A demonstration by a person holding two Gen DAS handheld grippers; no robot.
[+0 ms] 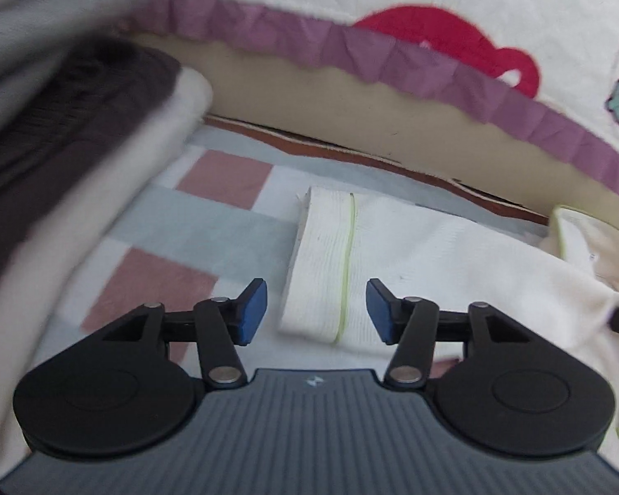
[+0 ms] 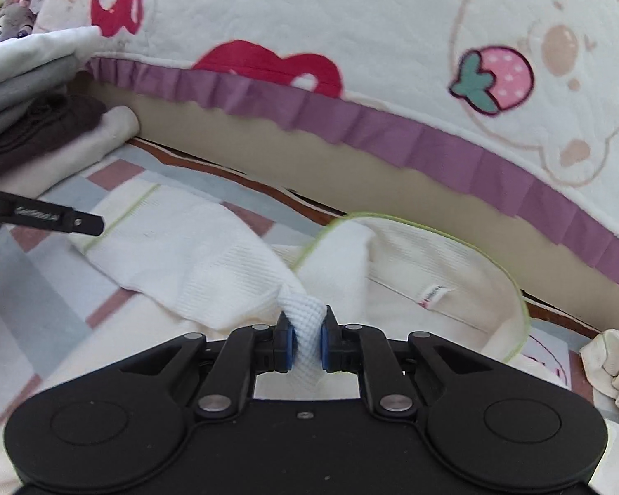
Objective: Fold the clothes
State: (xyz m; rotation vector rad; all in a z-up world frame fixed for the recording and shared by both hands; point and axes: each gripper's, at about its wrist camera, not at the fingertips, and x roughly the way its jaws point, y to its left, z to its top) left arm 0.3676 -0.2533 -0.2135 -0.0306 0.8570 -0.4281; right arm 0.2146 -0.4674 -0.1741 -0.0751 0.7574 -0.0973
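A white ribbed garment with lime-green trim [image 2: 194, 255] lies on a checked pink, grey and white sheet [image 1: 210, 227]. Its sleeve cuff [image 1: 326, 264] stretches out in front of my left gripper [image 1: 316, 311], which is open and empty, its blue pads on either side of the cuff's near end. My right gripper [image 2: 307, 344] is shut on a bunched fold of the white garment [image 2: 305, 330], near the shoulder beside the collar [image 2: 425, 255]. The left gripper's finger [image 2: 49, 215] shows at the left of the right wrist view.
A stack of folded clothes, grey, dark brown and cream [image 1: 62, 132], sits at the left. A quilted cover with purple ruffle [image 2: 350, 123] and a beige edge [image 1: 350, 111] run behind. A crumpled cream cloth [image 2: 615, 371] lies at the right. Plush toys [image 2: 12, 20] at far left.
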